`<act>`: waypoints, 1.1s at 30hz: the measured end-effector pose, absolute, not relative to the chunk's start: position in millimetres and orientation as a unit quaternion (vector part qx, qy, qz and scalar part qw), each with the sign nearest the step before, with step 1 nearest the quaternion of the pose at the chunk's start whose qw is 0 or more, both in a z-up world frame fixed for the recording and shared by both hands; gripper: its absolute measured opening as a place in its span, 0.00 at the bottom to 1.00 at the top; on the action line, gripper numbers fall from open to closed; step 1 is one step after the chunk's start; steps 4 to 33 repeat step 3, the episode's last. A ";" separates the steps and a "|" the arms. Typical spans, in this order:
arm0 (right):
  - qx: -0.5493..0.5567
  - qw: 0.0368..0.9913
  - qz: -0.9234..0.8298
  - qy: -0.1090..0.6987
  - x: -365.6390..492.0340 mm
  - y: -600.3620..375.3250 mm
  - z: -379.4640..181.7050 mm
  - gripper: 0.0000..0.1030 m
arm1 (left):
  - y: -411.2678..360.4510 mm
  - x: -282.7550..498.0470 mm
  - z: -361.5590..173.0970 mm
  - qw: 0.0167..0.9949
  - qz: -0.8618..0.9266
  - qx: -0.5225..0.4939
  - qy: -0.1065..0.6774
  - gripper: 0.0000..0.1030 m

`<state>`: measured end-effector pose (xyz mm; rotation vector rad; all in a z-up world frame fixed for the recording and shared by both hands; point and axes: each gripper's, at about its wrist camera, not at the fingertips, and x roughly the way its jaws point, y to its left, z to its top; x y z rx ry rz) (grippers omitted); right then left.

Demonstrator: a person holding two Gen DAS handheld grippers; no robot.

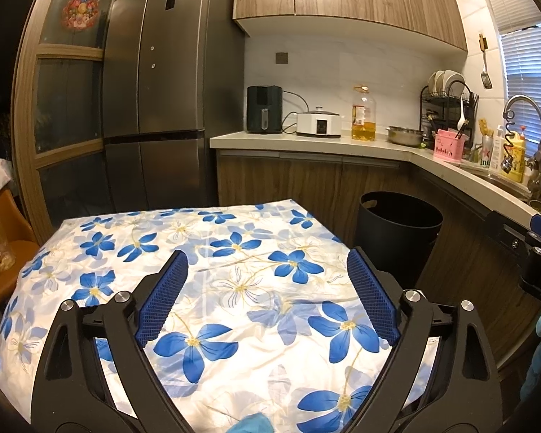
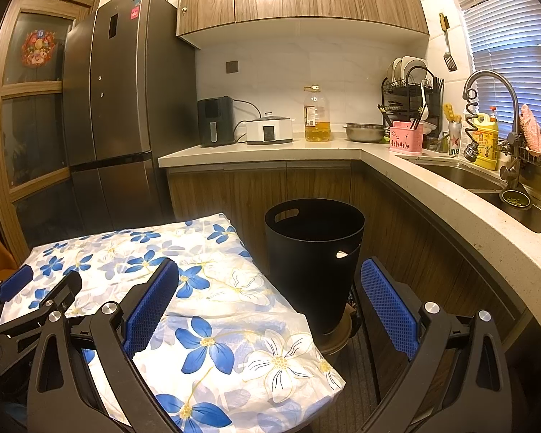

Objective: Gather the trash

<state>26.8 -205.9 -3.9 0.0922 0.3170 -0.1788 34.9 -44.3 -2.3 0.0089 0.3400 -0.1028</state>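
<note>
A black trash bin with cut-out handles stands on the floor between the table and the counter; it also shows in the left wrist view. My left gripper is open and empty, held above the table covered by a blue-flowered cloth. My right gripper is open and empty, over the table's right edge with the bin just ahead. The left gripper shows at the left in the right wrist view. No loose trash shows on the cloth.
An L-shaped counter holds an air fryer, cooker, oil bottle, steel bowl, dish rack and sink. A tall fridge stands behind the table. An orange chair is at the left.
</note>
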 end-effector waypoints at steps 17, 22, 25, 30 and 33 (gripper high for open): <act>0.046 0.983 -0.089 0.157 26.8 -206.1 -2.5 0.94 | -41.5 35.9 -1.4 0.984 -0.051 0.000 0.170 0.86; 0.046 0.983 -0.089 0.157 26.8 -206.1 -2.5 0.94 | -41.5 35.9 -1.4 0.984 -0.051 0.000 0.170 0.86; 0.046 0.983 -0.089 0.157 26.8 -206.1 -2.5 0.94 | -41.5 35.9 -1.4 0.984 -0.051 0.000 0.170 0.86; 0.046 0.983 -0.089 0.157 26.8 -206.1 -2.5 0.94 | -41.5 35.9 -1.4 0.984 -0.051 0.000 0.170 0.86; 0.046 0.983 -0.089 0.157 26.8 -206.1 -2.5 0.94 | -41.5 35.9 -1.4 0.984 -0.051 0.000 0.170 0.86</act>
